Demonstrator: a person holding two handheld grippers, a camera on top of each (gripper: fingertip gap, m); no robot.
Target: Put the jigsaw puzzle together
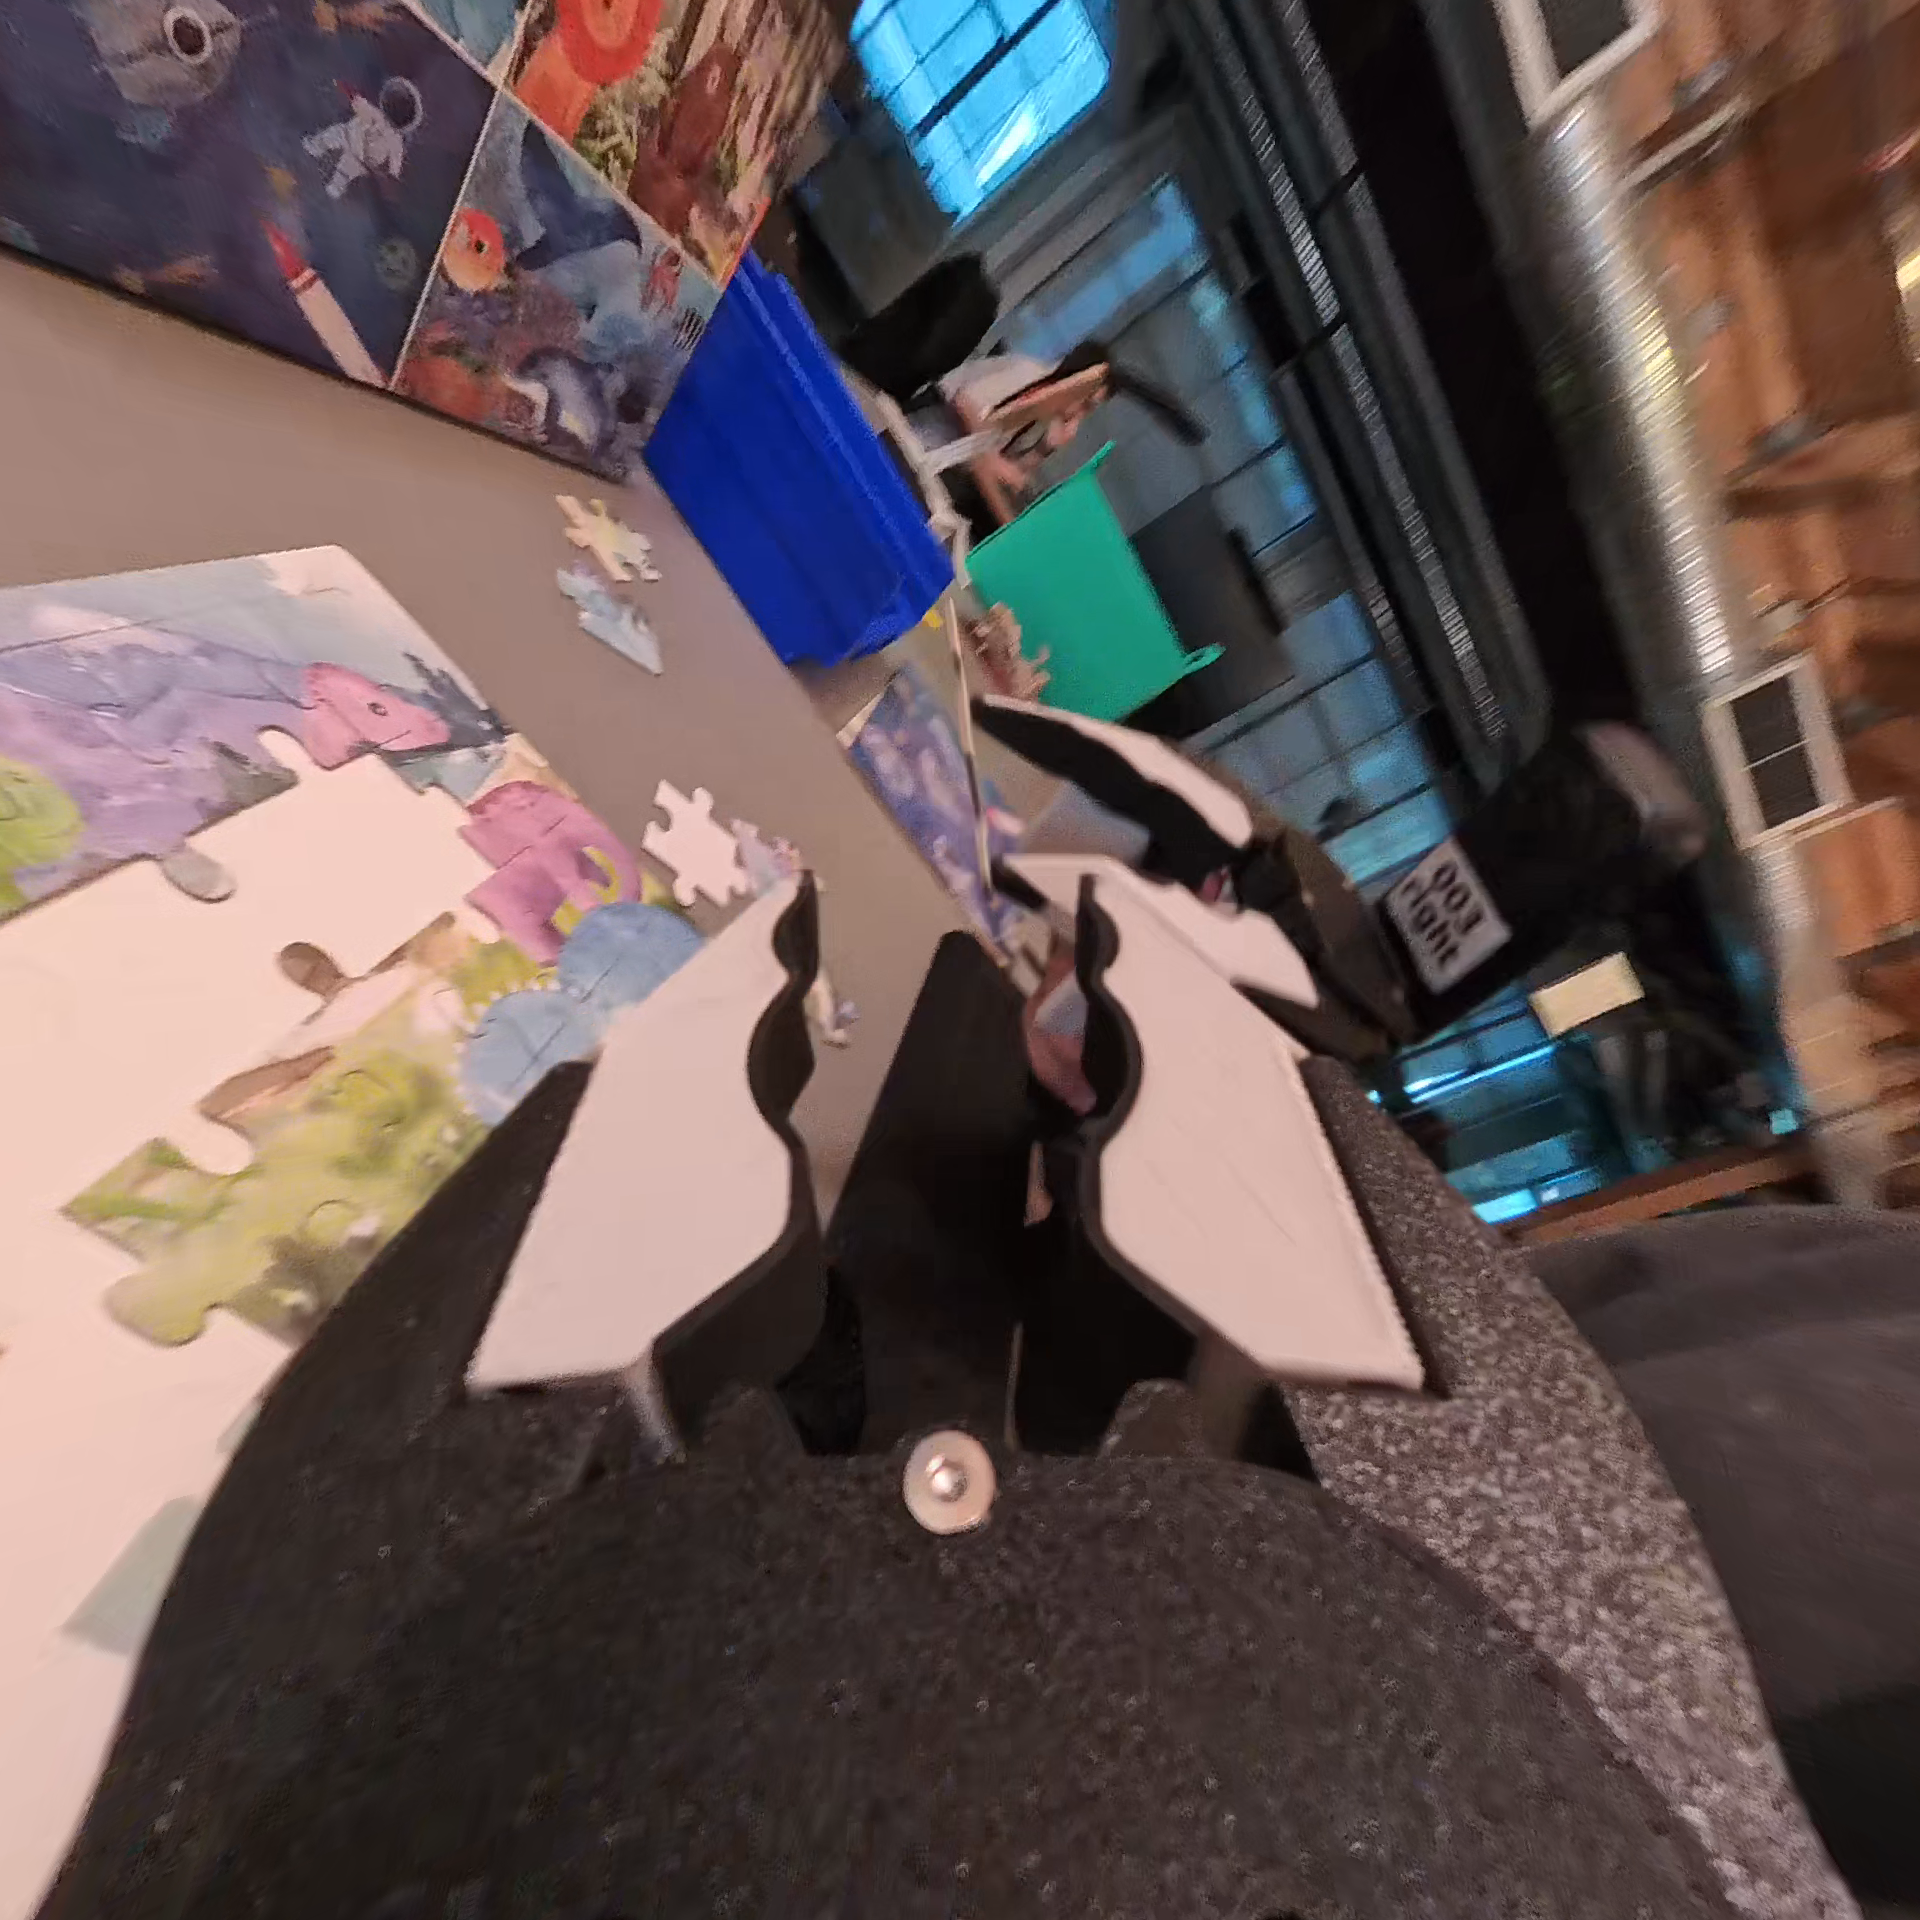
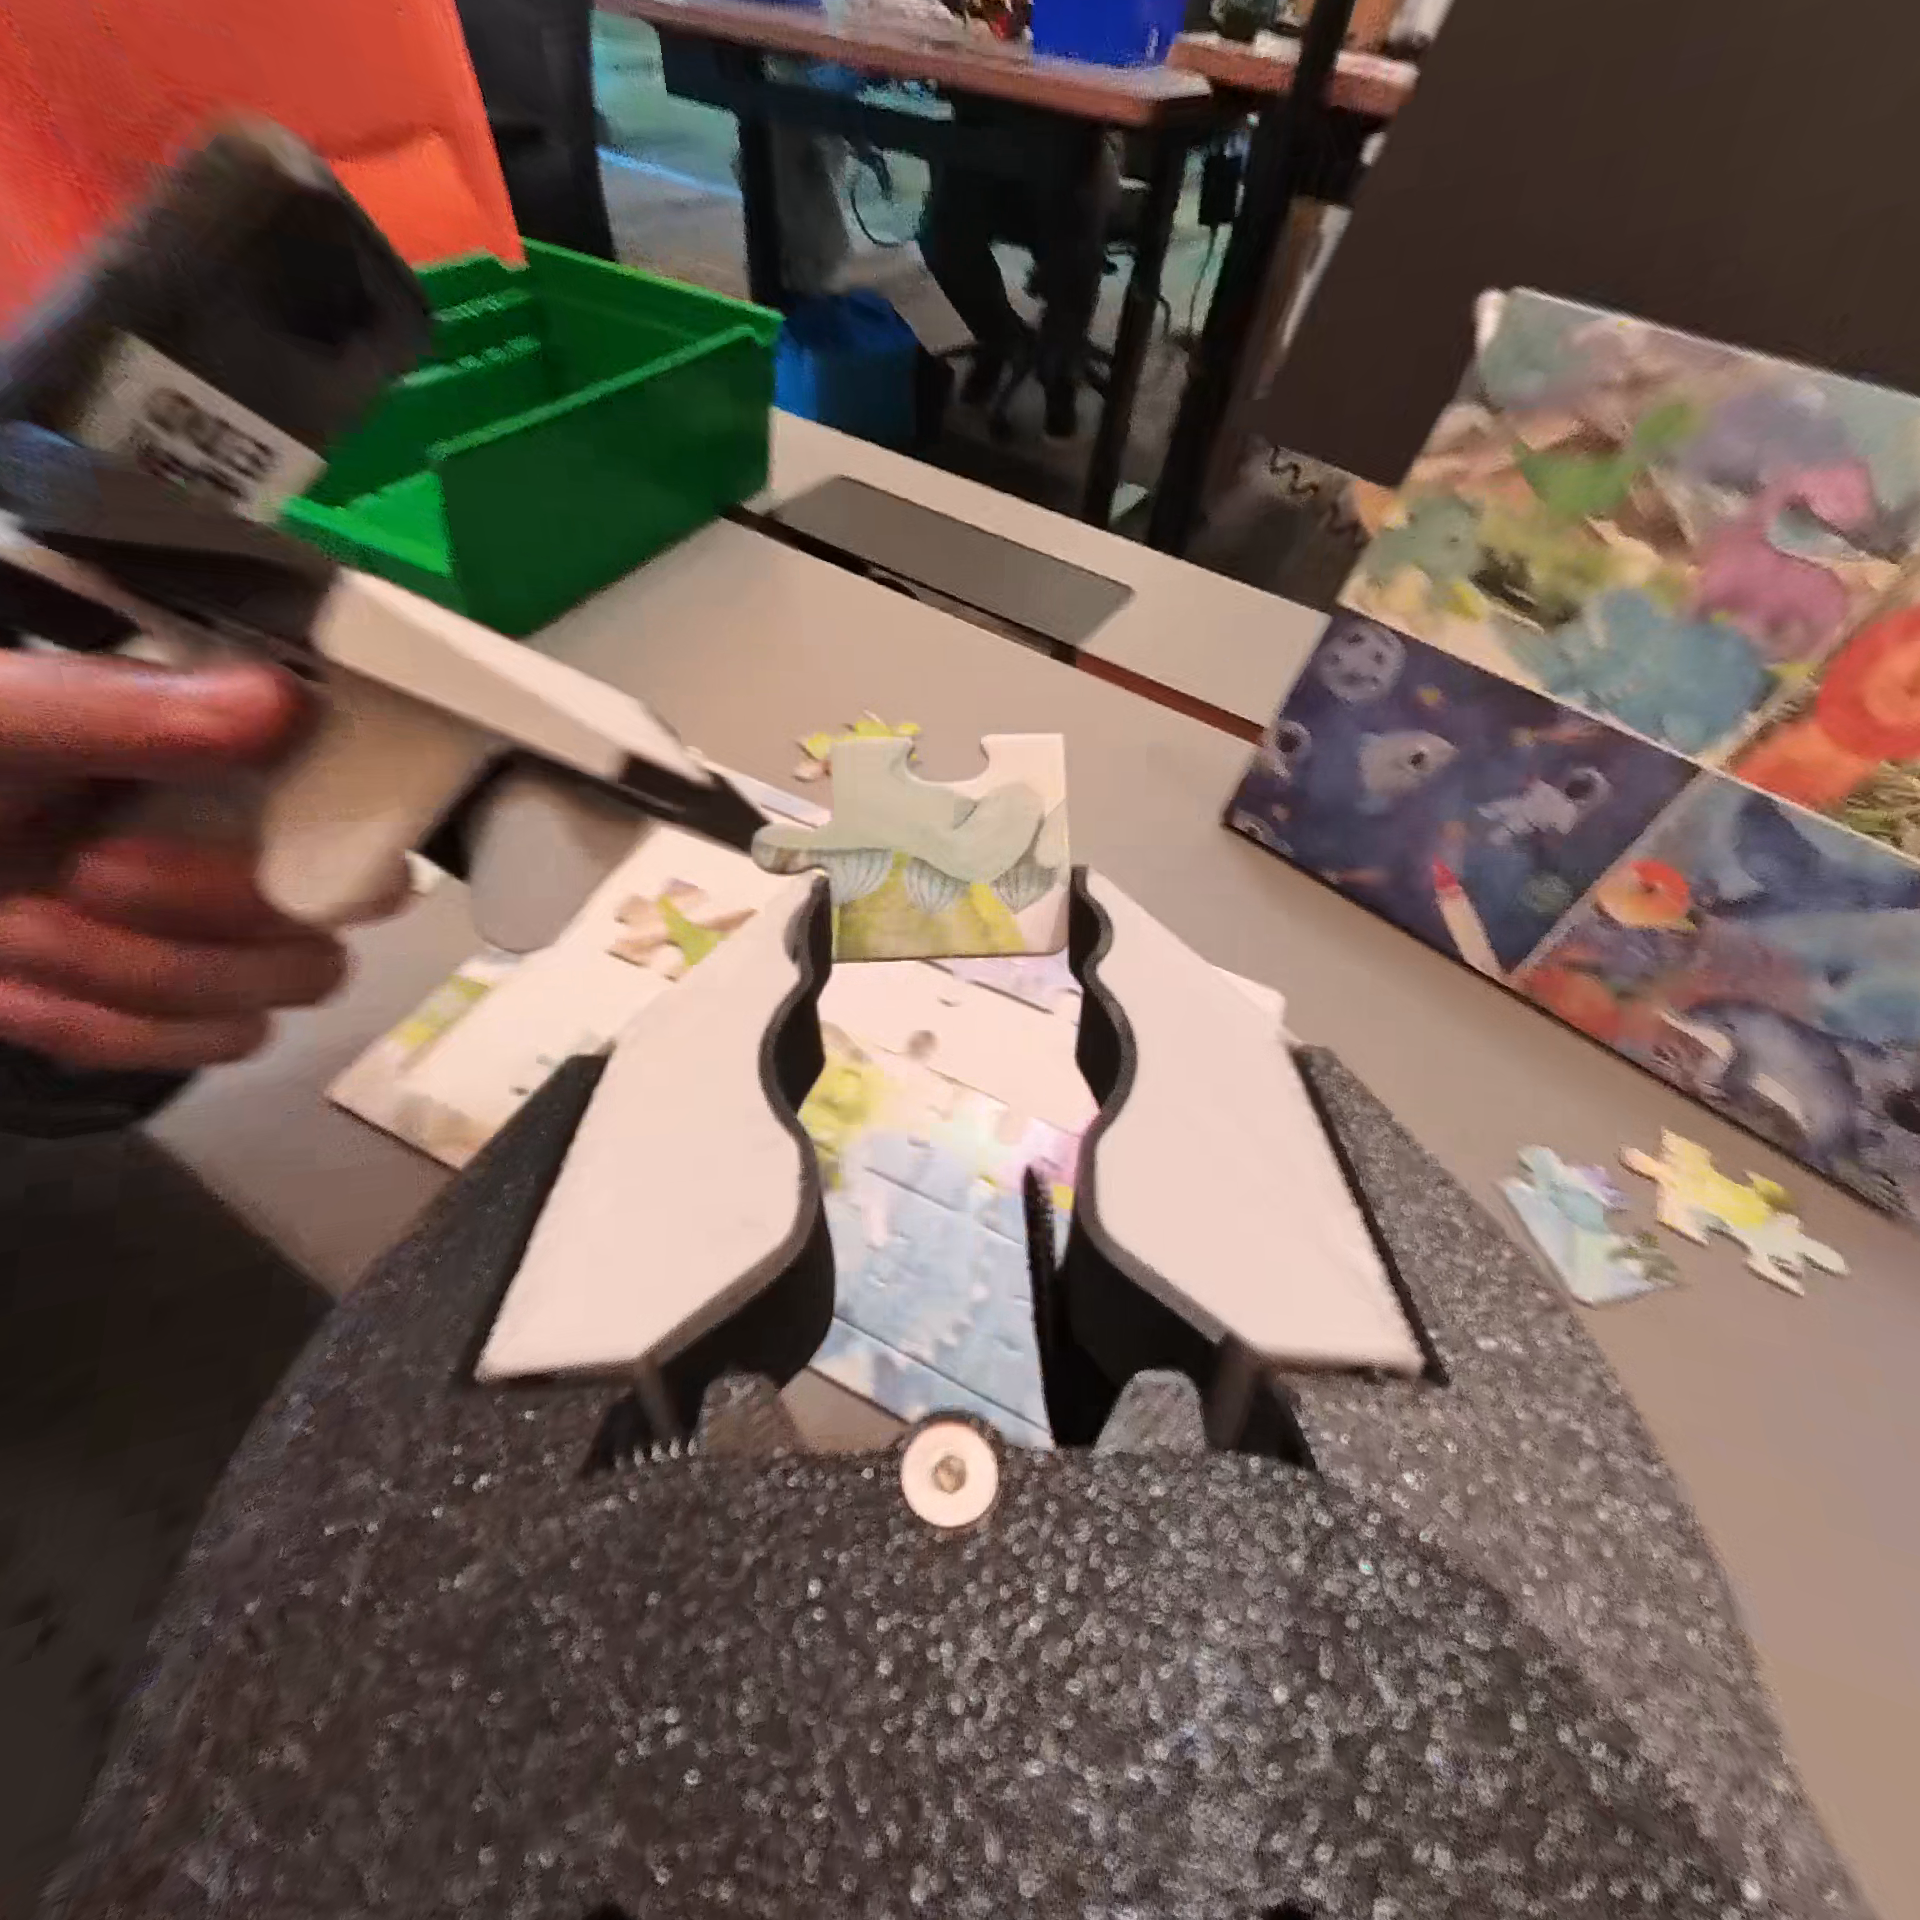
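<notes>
Pale-green puzzle piece (image 2: 940,831) sits clamped in the right gripper (image 2: 948,909), above the table (image 2: 1174,790).

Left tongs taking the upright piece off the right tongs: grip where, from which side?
Probably the free upper-left part of the puzzle piece, by its side tab. The right tongs pinch its lower side edges and it stands upright with both faces exposed, so the left tongs should come from the left and close on front and back.
</notes>
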